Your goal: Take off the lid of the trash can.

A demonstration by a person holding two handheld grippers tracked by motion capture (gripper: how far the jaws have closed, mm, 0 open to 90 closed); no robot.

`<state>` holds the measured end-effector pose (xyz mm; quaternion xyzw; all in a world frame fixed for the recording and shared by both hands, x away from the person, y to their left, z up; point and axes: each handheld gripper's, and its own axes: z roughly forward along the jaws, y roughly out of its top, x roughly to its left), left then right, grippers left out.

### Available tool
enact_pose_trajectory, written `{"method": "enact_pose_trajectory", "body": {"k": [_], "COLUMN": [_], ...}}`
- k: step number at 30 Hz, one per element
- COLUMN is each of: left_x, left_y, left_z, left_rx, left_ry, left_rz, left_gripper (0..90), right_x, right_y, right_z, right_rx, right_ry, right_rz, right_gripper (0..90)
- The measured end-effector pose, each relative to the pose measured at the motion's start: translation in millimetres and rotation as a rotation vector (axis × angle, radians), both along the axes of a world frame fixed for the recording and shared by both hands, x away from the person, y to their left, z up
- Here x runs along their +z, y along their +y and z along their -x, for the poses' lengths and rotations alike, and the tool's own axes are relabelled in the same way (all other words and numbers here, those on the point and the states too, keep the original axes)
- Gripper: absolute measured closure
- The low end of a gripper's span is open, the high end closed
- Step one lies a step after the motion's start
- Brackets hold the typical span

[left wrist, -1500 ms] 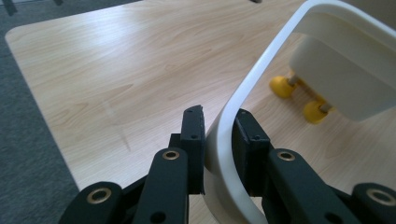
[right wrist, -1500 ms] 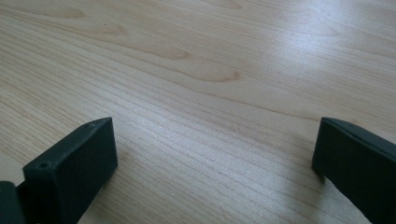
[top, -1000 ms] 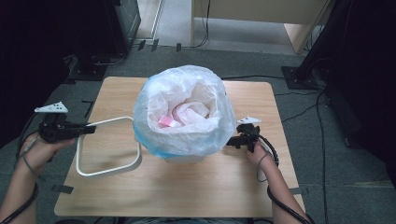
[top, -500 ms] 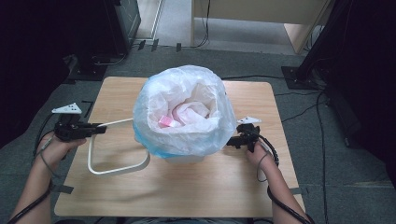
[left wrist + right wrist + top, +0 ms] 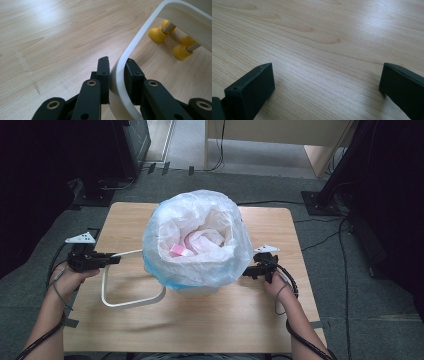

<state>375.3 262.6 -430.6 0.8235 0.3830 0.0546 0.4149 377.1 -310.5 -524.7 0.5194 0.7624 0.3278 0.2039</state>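
Left of the lined bin [image 5: 200,285], we have the white ring frame [image 5: 131,296] pinched edge-on in our left gripper [image 5: 114,260], jaws pressed tight on its thin band [image 5: 117,80]. It hangs low over the wooden table [image 5: 200,330], its far end tucked against the bin's base. Our right gripper [image 5: 246,271], just right of the bin, sits with jaws spread wide on nothing. The risk we see: such a narrow grip lets the ring twist or slip, and it may snag the plastic bag [image 5: 195,240] and tip the bin.
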Motion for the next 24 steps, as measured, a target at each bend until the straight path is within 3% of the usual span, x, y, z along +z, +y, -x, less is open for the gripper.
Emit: {"method": "enact_pose_trajectory", "body": {"k": [7, 13, 24], "left_x": [-13.6, -19.4, -34.1], "left_y": [-4.2, -8.0, -13.9], "left_z": [-3.3, -1.0, -3.7], "left_rx": [-0.001, 0.0, -0.005], "left_ry": [0.012, -0.001, 0.007], "left_rz": [0.004, 0.019, -0.008], "left_gripper": [76.3, 76.3, 75.8], "right_x": [0.0, 0.0, 0.0], "right_y": [0.0, 0.0, 2.1], "right_z": [0.0, 0.0, -2.3], "right_rx": [0.0, 0.0, -0.02], "right_ry": [0.0, 0.0, -0.002], "right_rz": [0.0, 0.0, 0.002], "right_gripper": [0.0, 0.0, 0.0]}}
